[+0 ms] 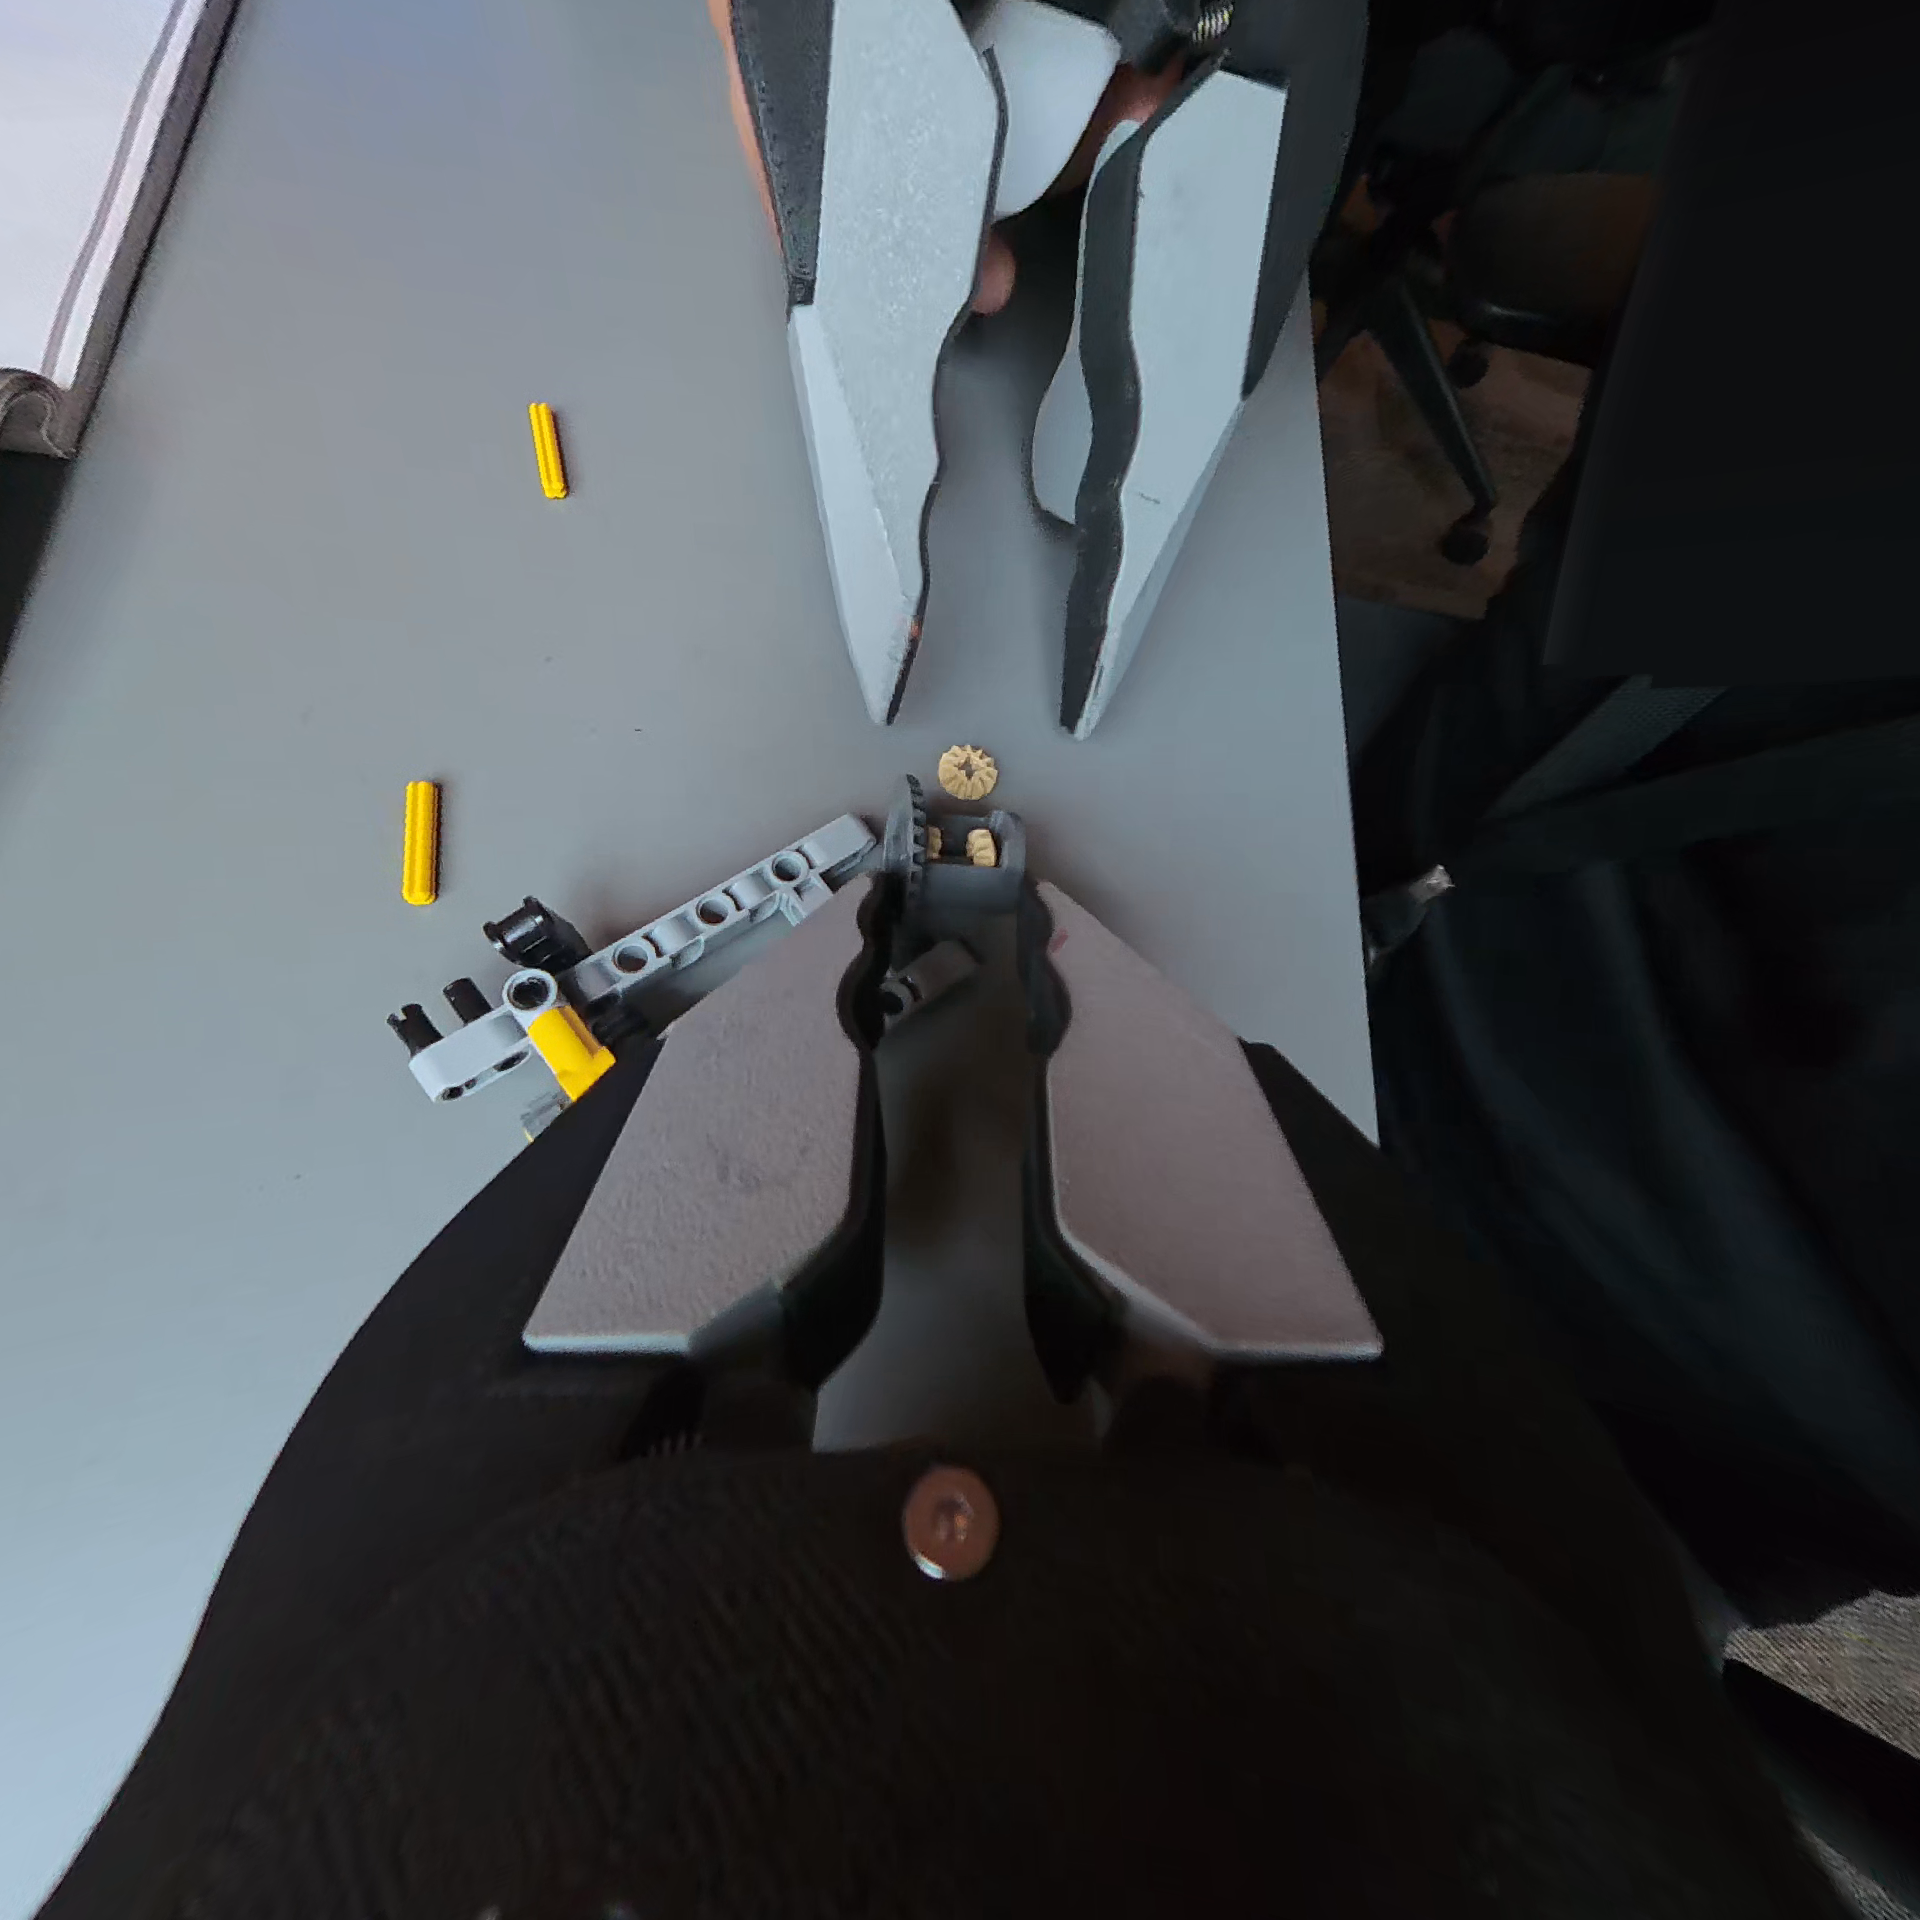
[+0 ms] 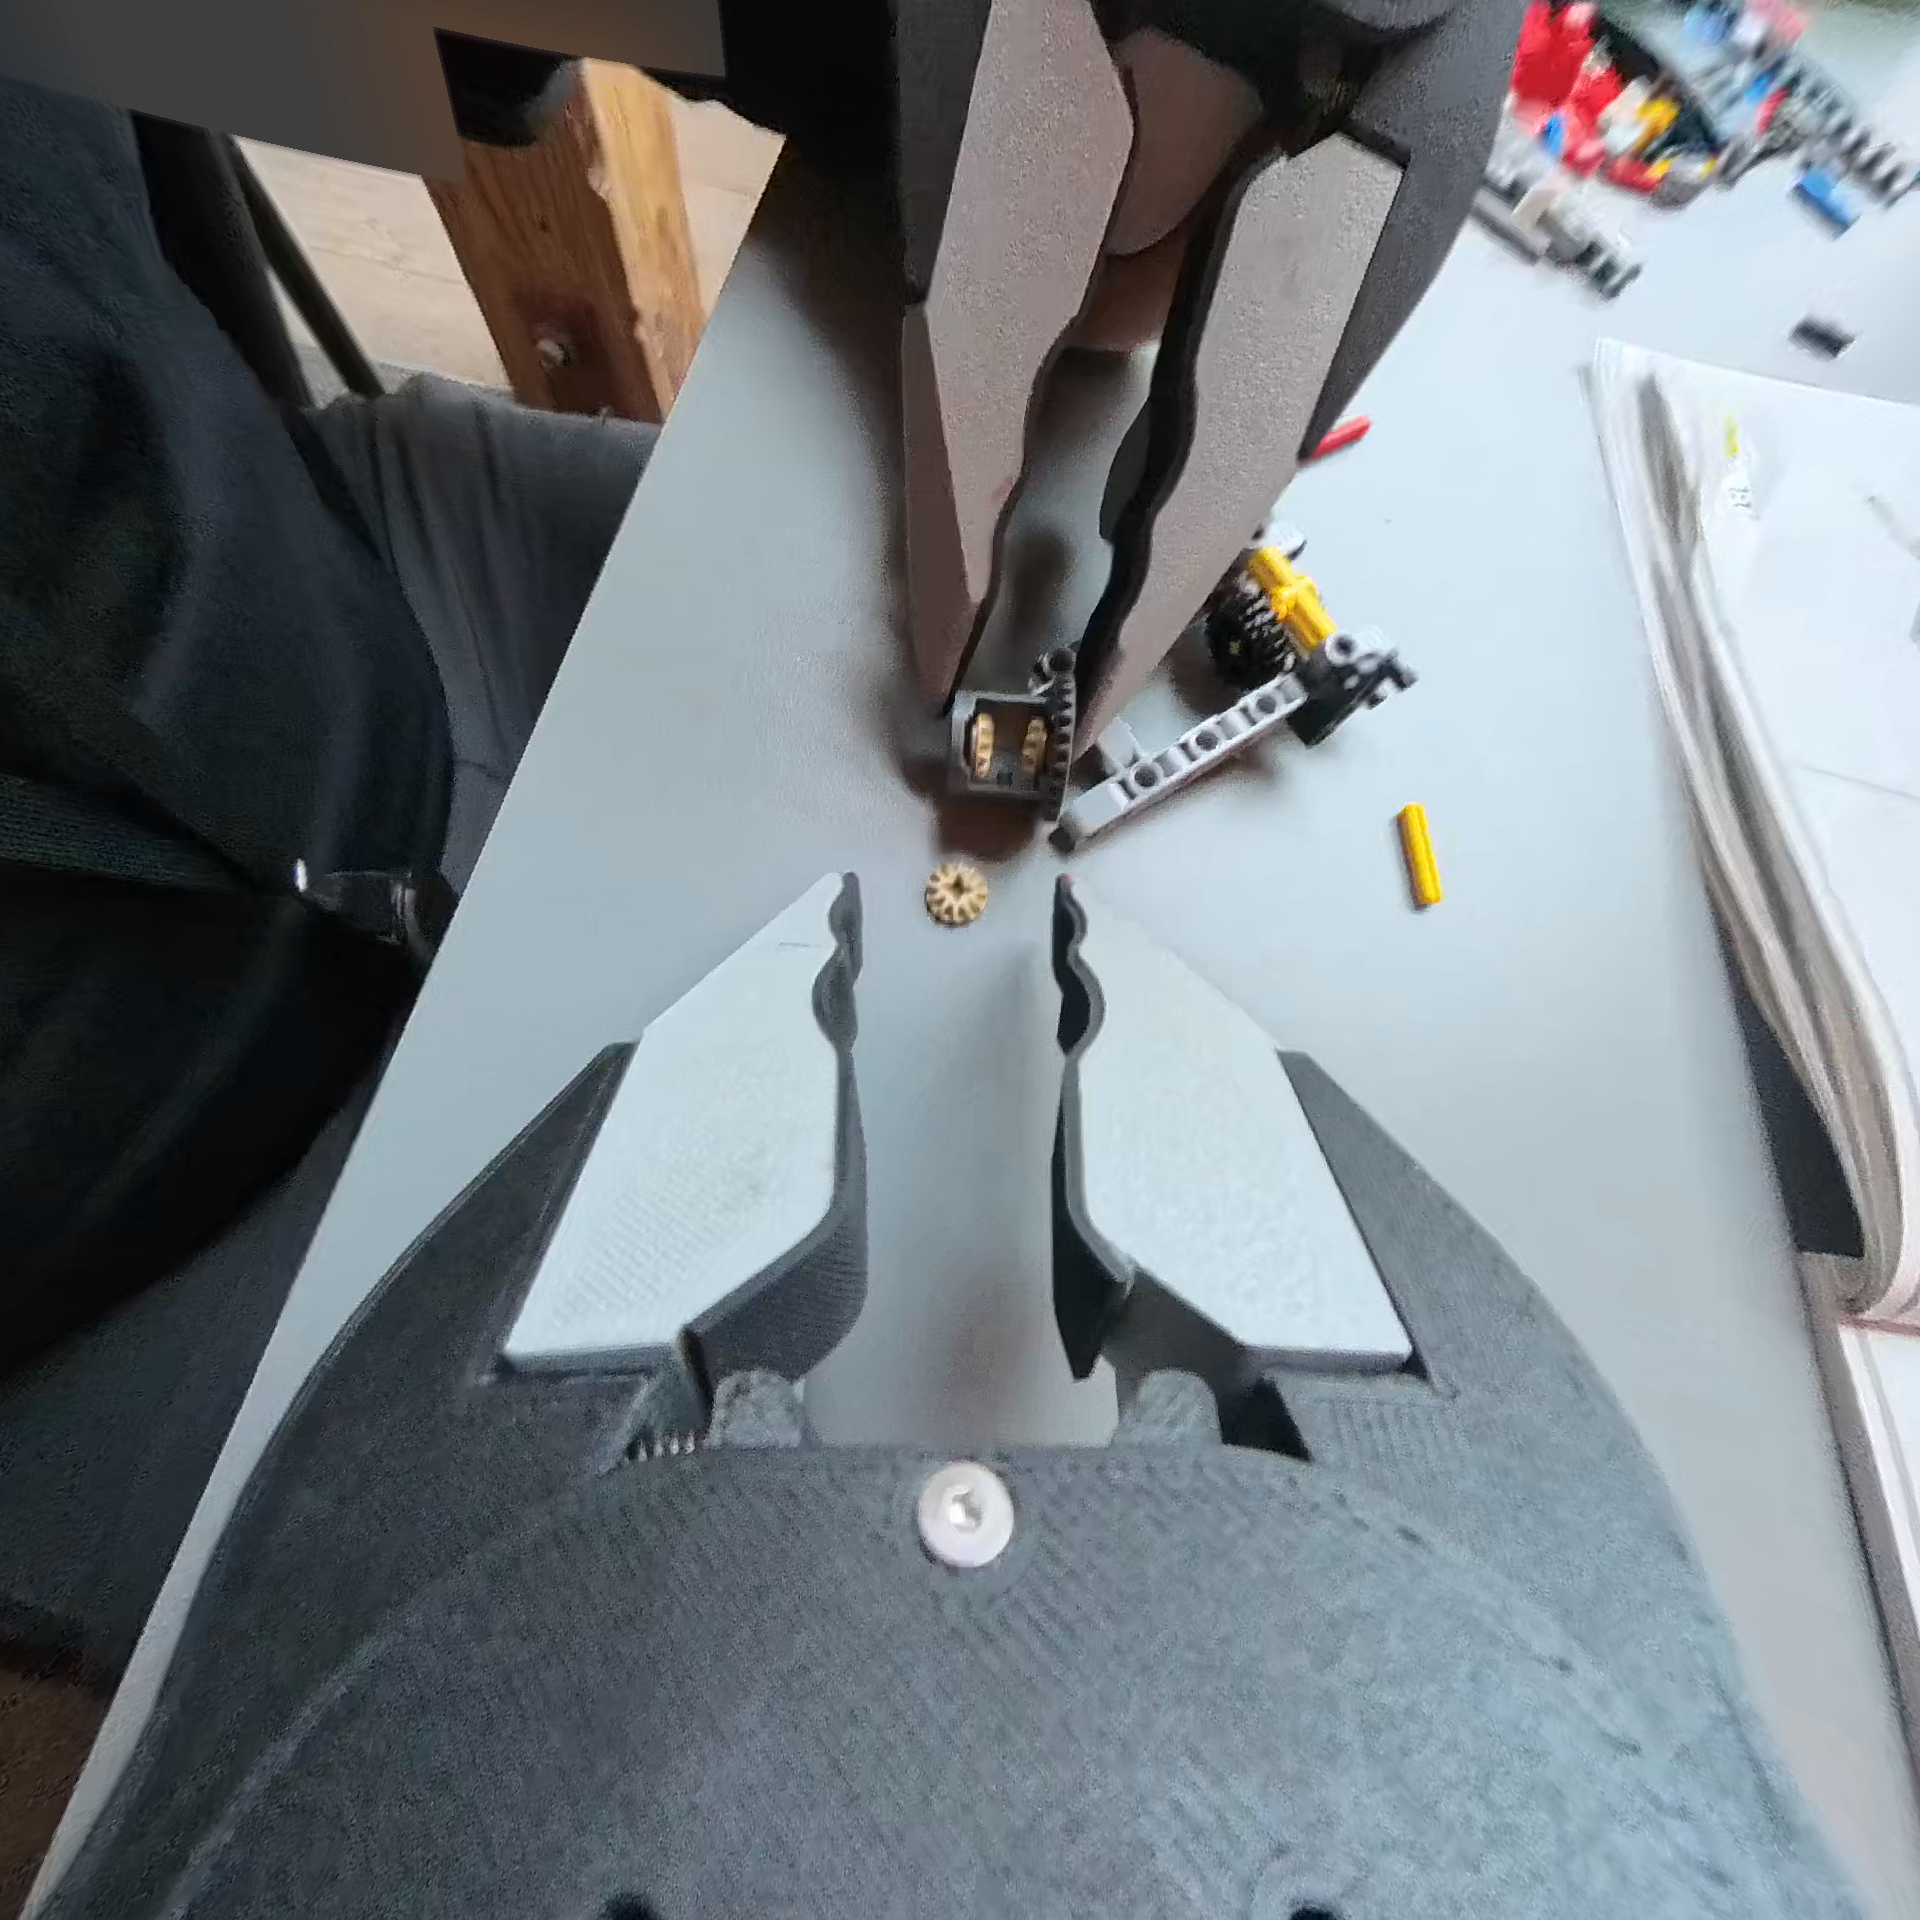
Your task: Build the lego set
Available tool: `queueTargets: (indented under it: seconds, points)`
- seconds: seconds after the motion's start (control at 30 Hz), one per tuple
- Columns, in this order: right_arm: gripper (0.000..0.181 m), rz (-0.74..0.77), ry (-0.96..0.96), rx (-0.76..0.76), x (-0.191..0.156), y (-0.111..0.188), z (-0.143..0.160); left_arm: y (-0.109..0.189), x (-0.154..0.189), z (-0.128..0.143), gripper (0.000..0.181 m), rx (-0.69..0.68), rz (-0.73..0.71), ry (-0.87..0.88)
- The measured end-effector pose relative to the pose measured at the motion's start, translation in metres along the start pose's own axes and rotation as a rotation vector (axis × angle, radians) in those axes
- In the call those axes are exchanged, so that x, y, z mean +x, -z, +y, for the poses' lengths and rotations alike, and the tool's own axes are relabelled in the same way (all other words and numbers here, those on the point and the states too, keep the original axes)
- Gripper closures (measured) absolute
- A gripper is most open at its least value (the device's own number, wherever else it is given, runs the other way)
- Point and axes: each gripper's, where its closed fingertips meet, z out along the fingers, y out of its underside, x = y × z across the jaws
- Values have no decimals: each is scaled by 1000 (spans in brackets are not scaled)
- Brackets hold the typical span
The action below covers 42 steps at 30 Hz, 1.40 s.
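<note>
My left gripper [image 1: 951,914] is shut on a dark grey differential housing [image 1: 961,862] with a black ring gear and two tan gears inside, held at the grey table [image 1: 312,675]. The housing also shows in the right wrist view [image 2: 997,748], between the left gripper's [image 2: 1013,696] fingers. A loose tan bevel gear [image 1: 968,772] lies flat on the table just beyond it. My right gripper [image 2: 958,883] is open, and the tan gear [image 2: 956,894] lies between its fingertips, untouched. The right gripper [image 1: 982,722] faces the left one.
A grey beam assembly with yellow and black parts [image 1: 717,914] [image 2: 1195,758] lies beside the housing. Two yellow axles [image 1: 548,450] [image 1: 421,840] lie farther off; one shows in the right wrist view [image 2: 1418,854]. An open booklet [image 2: 1818,727] and a pile of parts [image 2: 1662,104] are nearby. The table edge [image 1: 1340,831] is close. My two grippers' fingertips are within a few centimetres of each other.
</note>
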Motion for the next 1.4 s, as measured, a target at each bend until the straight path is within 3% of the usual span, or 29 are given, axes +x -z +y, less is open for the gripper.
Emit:
queueTargets:
  seconds: [0.13, 0.37, 0.5, 0.67, 0.87, 1.4]
  points:
    - [154, 64, 61, 61, 3, -3, -15, 0, -2, -2, 160, 9, -18, -42]
    - [147, 155, 115, 17, 10, -6, -10, -9, -1, -7, 160, -8, -69, -193]
    - [160, 198, 163, -2, 12, -5, -6, -4, -1, -16, 161, 57, -97, -212]
    - [159, 242, 160, 62, 17, 0, -21, 6, -1, -25, 161, 145, -144, -240]
    - [159, 237, 135, 68, 18, -3, -24, 7, 0, -24, 161, 149, -107, -110]
    - [162, 114, 68, 208, 12, 16, -34, 11, 7, -29, 161, 196, 24, -53]
